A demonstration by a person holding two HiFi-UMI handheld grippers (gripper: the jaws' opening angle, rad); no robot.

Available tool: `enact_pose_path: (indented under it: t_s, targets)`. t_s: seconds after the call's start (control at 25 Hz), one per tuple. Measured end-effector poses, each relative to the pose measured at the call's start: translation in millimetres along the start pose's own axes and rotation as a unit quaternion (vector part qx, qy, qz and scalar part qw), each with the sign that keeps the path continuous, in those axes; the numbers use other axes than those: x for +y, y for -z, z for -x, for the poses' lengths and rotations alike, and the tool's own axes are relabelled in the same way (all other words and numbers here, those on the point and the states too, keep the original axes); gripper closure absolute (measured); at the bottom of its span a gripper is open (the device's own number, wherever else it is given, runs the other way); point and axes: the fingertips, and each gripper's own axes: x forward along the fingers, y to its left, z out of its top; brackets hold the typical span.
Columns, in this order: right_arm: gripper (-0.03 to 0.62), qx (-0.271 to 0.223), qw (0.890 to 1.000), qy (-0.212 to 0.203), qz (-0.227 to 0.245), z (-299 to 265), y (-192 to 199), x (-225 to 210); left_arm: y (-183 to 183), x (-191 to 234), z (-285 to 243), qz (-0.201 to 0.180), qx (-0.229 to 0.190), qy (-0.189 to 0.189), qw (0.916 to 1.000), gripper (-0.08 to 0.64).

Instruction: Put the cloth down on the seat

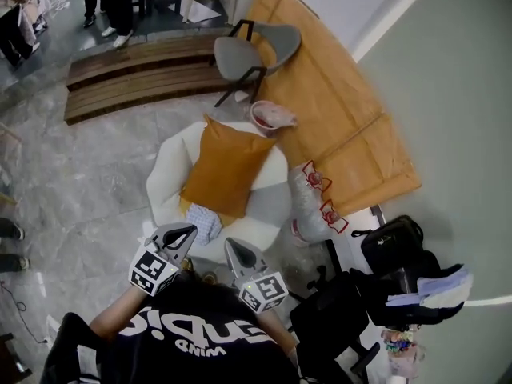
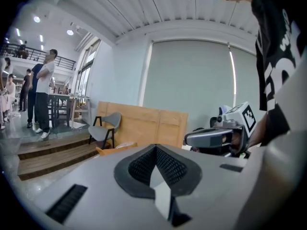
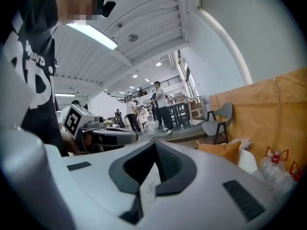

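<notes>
A small white-and-blue checked cloth [image 1: 205,222] lies on the front of the white armchair [image 1: 164,182], below an orange cushion [image 1: 226,169] that leans on the seat. My left gripper [image 1: 186,232] is shut and empty, its tip just left of the cloth and raised above it. My right gripper [image 1: 237,250] hangs to the cloth's lower right, jaws together with nothing between them. In the left gripper view the shut jaws [image 2: 156,147] point level across the room, with the right gripper [image 2: 213,138] beside them. The right gripper view shows its closed jaws [image 3: 154,143] and the left gripper [image 3: 112,137].
A grey chair [image 1: 252,54] stands behind the armchair before a leaning wooden panel [image 1: 336,118]. Clear bags with red handles [image 1: 314,202] sit right of the armchair, black bags [image 1: 388,254] further right. Wooden steps [image 1: 136,74] and standing people [image 1: 108,6] are at the far left.
</notes>
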Motion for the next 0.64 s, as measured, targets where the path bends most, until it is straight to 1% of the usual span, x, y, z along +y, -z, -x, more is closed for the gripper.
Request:
enact_pose_path:
  t_s: [0.08, 0.2, 0.48, 0.64]
  targets:
    - [0.572, -0.001, 1.000, -0.002, 0.005, -0.8, -2.5, -0.4, 2.6, -2.8, -0.9, 0.002, 0.005, 0.011, 0.9999, 0.552]
    - [0.574, -0.003, 1.000, -0.005, 0.009, -1.8, -5.7, 1.0, 0.6, -5.7, -1.8, -0.001, 0.002, 0.019, 0.9998, 0.553]
    - [0.574, 0.006, 1.000, -0.011, 0.015, -1.9, -3.2, 2.9, 0.7, -6.7, -5.7, 0.000, -0.004, 0.024, 0.9997, 0.553]
    - [0.574, 0.008, 1.000, -0.010, 0.013, 6.0, -0.3, 11.1, 6.3, -15.1, 0.7, 0.015, 0.004, 0.029, 0.9995, 0.553]
